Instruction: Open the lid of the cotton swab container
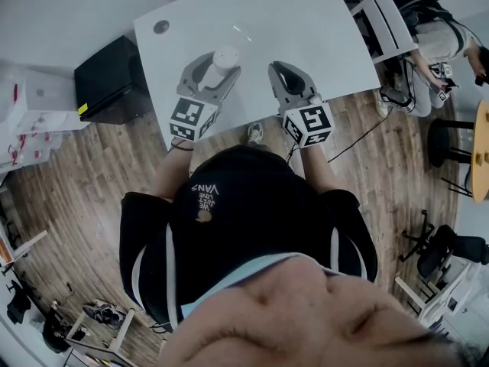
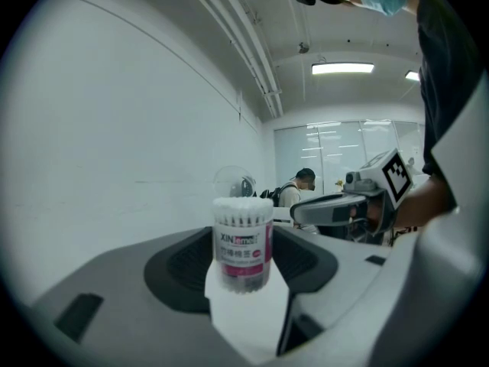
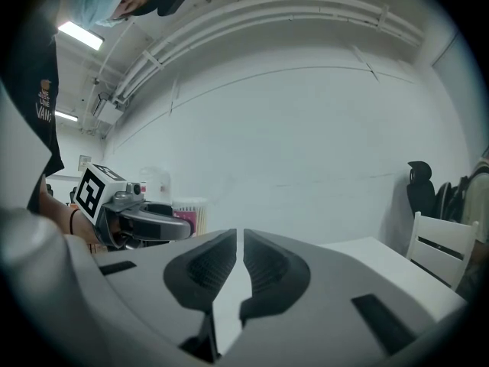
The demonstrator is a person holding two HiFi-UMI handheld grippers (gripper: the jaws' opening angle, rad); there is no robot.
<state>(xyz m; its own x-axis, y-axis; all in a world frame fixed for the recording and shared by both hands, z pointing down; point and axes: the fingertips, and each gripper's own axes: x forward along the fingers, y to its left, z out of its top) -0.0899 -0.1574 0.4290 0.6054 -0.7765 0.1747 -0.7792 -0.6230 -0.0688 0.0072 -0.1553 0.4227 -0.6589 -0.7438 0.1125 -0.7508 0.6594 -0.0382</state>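
While my left tool (image 1: 220, 66) clamps the cotton swab container (image 2: 242, 243) upright on the desk (image 1: 306, 21), my right tool (image 3: 237, 235) sits nearly together, empty | lid (image 1: 225, 54) probably still on | risk: one-sided prying tips container from grip.

White table (image 1: 306, 21) with a cotton swab container (image 1: 225, 56) upright on its left half
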